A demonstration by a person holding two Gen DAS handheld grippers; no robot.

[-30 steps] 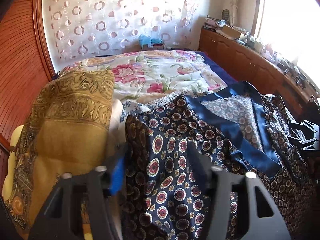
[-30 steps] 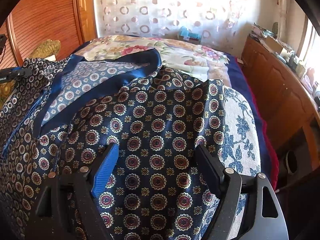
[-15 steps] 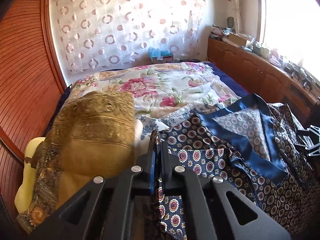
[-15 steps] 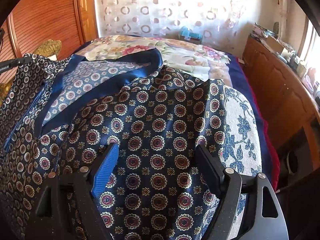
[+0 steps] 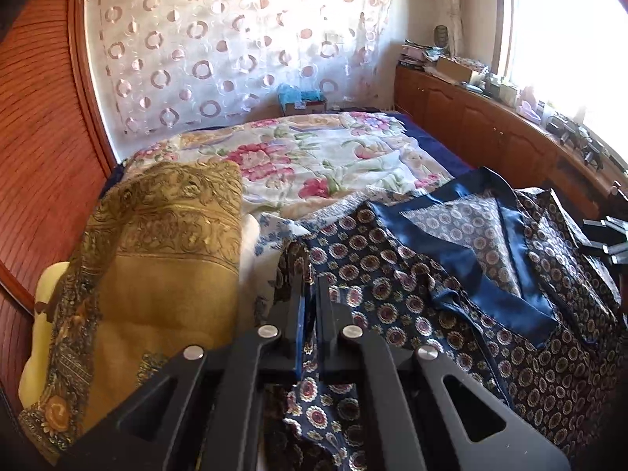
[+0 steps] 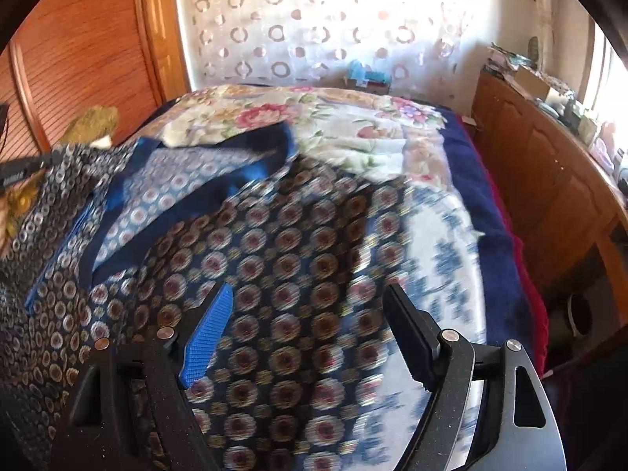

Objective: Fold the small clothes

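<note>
The left hand-held gripper has its two black fingers pressed almost together, pinching a fold of the navy medallion-print garment with plain blue satin trim at the garment's near left edge; the cloth between the fingers is largely hidden by the fingers themselves. The right hand-held gripper stands wide, with its blue ribbed pad on the left finger and the black pad on the right finger well apart, hovering over the garment; whether the pads touch the cloth cannot be determined, as this view is motion-blurred. The garment lies spread across the near part of the bed, on top of a white cloth with blue floral print that shows at its right side. The garment's near edge is cut off by both gripper bodies. A cream bedspread with pink flowers covers the far part of the bed. A mustard-gold patterned cloth lies draped over a pale yellow cushion at the left; most of the cushion is hidden. A wooden cabinet runs along the right, its top carrying small items too bright and small to identify. A sheer curtain with ring pattern hangs at the far wall.
</note>
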